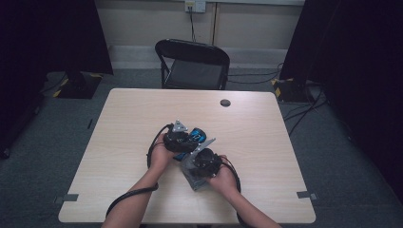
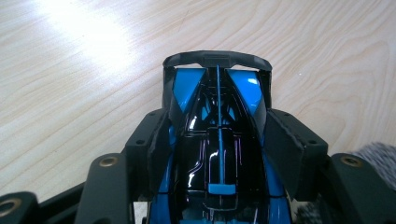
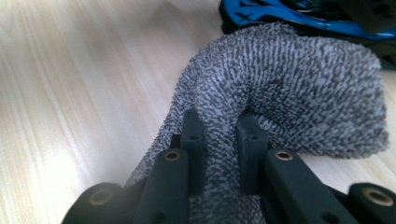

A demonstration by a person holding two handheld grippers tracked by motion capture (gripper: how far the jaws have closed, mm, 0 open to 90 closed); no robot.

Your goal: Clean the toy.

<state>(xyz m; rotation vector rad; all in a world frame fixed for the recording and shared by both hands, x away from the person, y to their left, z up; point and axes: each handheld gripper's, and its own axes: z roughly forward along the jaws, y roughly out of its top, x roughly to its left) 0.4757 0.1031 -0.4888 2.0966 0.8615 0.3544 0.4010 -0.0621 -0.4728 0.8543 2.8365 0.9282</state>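
Observation:
A blue and black toy race car (image 2: 218, 121) lies lengthwise between the jaws of my left gripper (image 2: 217, 135), which is shut on its body; its rear wing points away over the table. From above, the toy car (image 1: 196, 137) sits near the table's middle under my left gripper (image 1: 183, 140). My right gripper (image 3: 219, 135) is shut on a fold of a grey speckled cloth (image 3: 299, 88), whose bulged end rests against the car (image 3: 299, 14). In the high view the cloth (image 1: 191, 172) lies under my right gripper (image 1: 203, 159), close beside the left.
The light wood table (image 1: 128, 118) has a round cable hole (image 1: 225, 102) near its far edge. A black folding chair (image 1: 194, 64) stands behind the table. Dark curtains hang at both sides, with cables on the floor at the right.

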